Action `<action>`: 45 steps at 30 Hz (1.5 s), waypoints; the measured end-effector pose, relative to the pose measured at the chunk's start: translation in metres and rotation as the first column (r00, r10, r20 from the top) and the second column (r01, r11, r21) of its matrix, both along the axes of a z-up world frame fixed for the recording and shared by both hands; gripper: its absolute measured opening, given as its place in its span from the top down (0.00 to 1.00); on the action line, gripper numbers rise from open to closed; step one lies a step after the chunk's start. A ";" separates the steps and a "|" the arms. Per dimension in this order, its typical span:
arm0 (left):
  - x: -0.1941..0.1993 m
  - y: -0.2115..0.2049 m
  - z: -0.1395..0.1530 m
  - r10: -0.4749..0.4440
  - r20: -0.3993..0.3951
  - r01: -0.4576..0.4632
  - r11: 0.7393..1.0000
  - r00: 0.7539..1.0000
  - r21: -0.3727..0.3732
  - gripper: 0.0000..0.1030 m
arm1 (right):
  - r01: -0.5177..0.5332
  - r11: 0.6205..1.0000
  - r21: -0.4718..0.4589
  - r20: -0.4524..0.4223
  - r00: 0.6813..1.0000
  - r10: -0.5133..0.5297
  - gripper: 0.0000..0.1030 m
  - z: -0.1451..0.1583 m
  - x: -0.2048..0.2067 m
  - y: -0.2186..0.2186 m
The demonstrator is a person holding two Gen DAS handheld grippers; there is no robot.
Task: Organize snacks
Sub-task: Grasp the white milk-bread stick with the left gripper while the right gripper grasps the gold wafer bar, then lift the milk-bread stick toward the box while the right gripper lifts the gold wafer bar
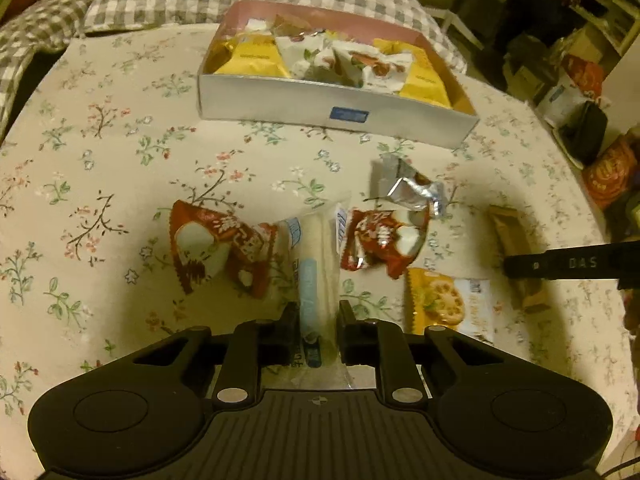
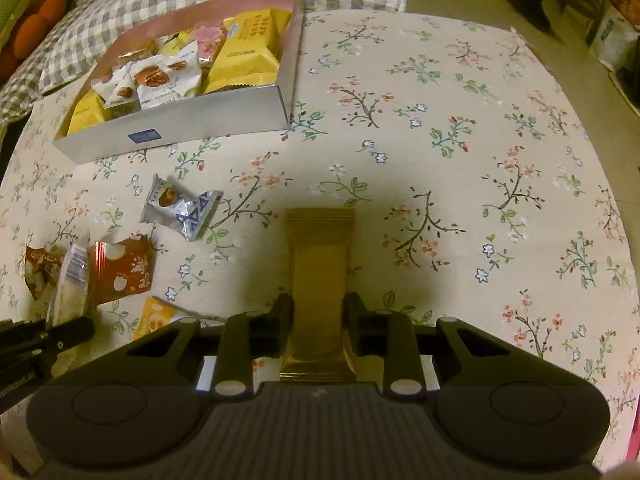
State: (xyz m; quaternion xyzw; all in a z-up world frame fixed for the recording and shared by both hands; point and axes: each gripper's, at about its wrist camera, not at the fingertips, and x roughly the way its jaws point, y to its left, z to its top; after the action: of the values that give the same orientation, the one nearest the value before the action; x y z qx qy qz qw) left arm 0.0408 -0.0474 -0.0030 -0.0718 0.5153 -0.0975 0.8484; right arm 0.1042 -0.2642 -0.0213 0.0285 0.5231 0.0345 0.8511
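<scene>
Below the box (image 1: 320, 110) in the left wrist view, the left gripper (image 1: 319, 316) is clamped on a clear stick pack (image 1: 316, 252), lying lengthwise between two red packs, probably for carrying to the box. In the right wrist view, right of the box (image 2: 180, 128), the right gripper (image 2: 319, 312) pinches a gold bar (image 2: 319, 256) by its near end, likely so the far end goes in first.

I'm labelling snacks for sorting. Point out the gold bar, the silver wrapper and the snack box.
gold bar (image 2: 318, 276), right wrist view, middle of its wrapper.
silver wrapper (image 2: 180, 210), right wrist view, centre of the packet.
snack box (image 1: 280, 104), left wrist view, its near outer wall.
</scene>
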 end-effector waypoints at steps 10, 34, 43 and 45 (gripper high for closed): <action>-0.006 -0.008 0.007 -0.014 0.014 0.014 1.000 1.000 0.020 0.84 | 0.014 0.998 0.056 0.022 1.000 -0.016 0.75 0.008 -0.005 -0.001; -0.019 -0.030 0.032 -0.082 0.091 0.069 0.989 0.993 0.130 0.84 | -0.028 0.991 0.128 0.049 0.999 0.021 0.75 0.021 -0.016 0.005; -0.018 -0.028 0.036 -0.079 0.097 0.066 0.989 0.992 0.131 0.84 | -0.059 0.984 0.168 0.060 0.997 0.049 0.75 0.027 -0.021 0.007; -0.018 -0.029 0.038 -0.083 0.102 0.069 0.989 0.991 0.130 0.84 | -0.064 0.982 0.176 0.065 0.996 0.053 0.75 0.028 -0.020 0.009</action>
State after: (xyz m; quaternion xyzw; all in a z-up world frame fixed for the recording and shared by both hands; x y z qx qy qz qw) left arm 0.0229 -0.0759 0.0349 0.0072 0.4766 -0.1005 0.8733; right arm 0.0841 -0.2554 0.0068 0.0881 0.4928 0.1069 0.8590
